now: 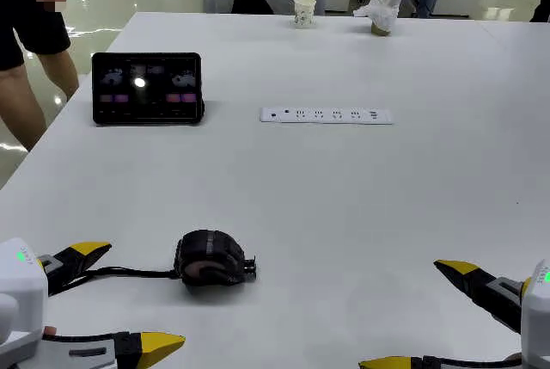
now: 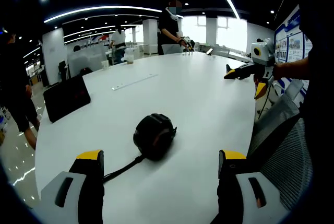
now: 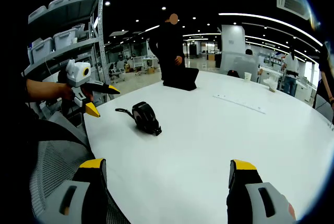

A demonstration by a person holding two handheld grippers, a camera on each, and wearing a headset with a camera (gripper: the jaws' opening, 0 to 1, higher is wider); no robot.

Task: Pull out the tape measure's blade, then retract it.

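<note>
Two grippers up front, both empty. The left gripper (image 1: pixel 127 297) sits low at the near left edge with its two yellow-tipped jaws spread wide. The right gripper (image 1: pixel 421 314) is at the near right, its two jaws also wide apart and gripping nothing. In the left gripper view, one grey mesh chair (image 2: pixel 282 145) shows just past the table's near edge. Next out, one black tape measure (image 1: pixel 210 258) lies on the white table (image 1: pixel 344 188), just ahead of the left gripper's open jaws and touched by neither. No blade is drawn out of it, and its hook end points toward the right gripper. One thin black cord (image 1: pixel 129 273) runs from the case along the tabletop toward the left gripper's far jaw. Whether cord and jaw touch I cannot tell. From the right gripper view the tape measure sits well apart from that gripper, ahead and off toward the left one. Farther across, one dark tablet (image 1: pixel 147 88) stands propped on the left with its screen lit and facing this way. To its right, one white power strip (image 1: pixel 326 115) lies flat, well apart from the tablet. At the far edge stand two cups, one paper cup (image 1: pixel 304 11) and one clear plastic cup (image 1: pixel 387 3) with something white and crumpled against it. One person (image 1: pixel 34 51) in dark clothes stands beside the table's far left corner.
</note>
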